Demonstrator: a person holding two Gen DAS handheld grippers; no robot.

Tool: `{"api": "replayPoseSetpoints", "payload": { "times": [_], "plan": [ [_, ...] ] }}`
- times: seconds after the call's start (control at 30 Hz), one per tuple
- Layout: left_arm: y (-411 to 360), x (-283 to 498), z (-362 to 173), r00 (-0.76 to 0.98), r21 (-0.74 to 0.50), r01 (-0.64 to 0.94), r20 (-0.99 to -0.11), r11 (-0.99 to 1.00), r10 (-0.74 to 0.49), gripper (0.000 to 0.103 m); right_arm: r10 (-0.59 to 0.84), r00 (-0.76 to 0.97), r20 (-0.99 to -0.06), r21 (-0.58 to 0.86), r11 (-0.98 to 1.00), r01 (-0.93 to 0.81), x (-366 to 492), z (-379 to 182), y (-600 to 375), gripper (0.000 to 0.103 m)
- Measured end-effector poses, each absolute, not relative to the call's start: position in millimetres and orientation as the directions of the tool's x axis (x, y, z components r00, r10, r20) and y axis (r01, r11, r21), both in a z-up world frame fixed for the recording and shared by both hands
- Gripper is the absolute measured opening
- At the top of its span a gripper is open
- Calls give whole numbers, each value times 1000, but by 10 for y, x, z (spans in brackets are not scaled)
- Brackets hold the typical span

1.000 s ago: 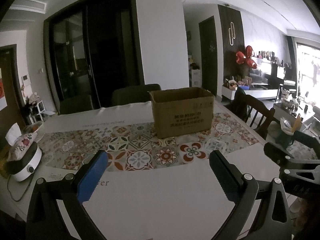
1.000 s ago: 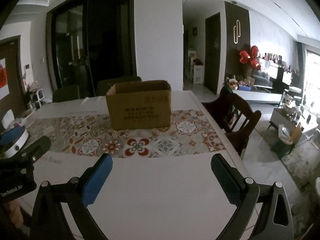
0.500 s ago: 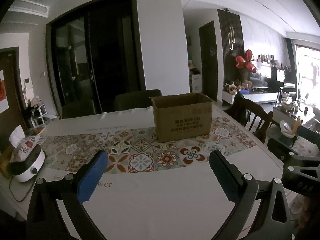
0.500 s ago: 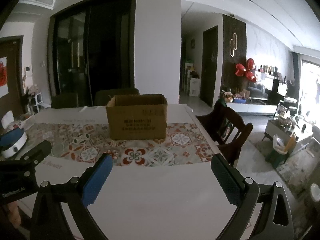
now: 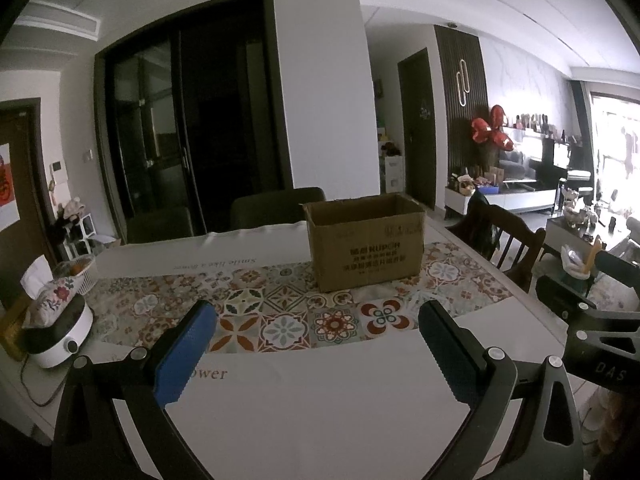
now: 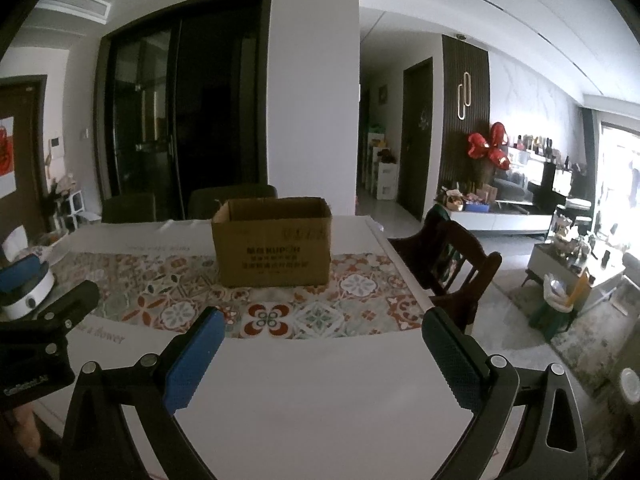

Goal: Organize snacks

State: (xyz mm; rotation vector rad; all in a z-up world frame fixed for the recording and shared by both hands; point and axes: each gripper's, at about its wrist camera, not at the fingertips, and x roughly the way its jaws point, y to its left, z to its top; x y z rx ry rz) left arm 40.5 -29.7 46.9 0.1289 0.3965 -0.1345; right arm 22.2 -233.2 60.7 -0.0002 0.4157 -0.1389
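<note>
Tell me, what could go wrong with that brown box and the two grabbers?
1. No snacks show on the table, so there may be nothing within reach to pick up yet.
2. Both the left gripper and the right gripper hang open side by side and could bump each other.
3. The cardboard box looks light and sits on a patterned cloth, so a nudge might slide it.

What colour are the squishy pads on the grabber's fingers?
Blue. The pads on the right gripper show it best in the right wrist view.
</note>
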Motion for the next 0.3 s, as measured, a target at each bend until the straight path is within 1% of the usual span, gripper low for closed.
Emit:
{"api": "replayPoseSetpoints", "payload": {
  "times": [0.3],
  "plan": [
    [-289,373,501,919,92,155,-378,984,-109,103,-143,912,-384,-38,990,139,197,634,-2316,100]
  ]
}}
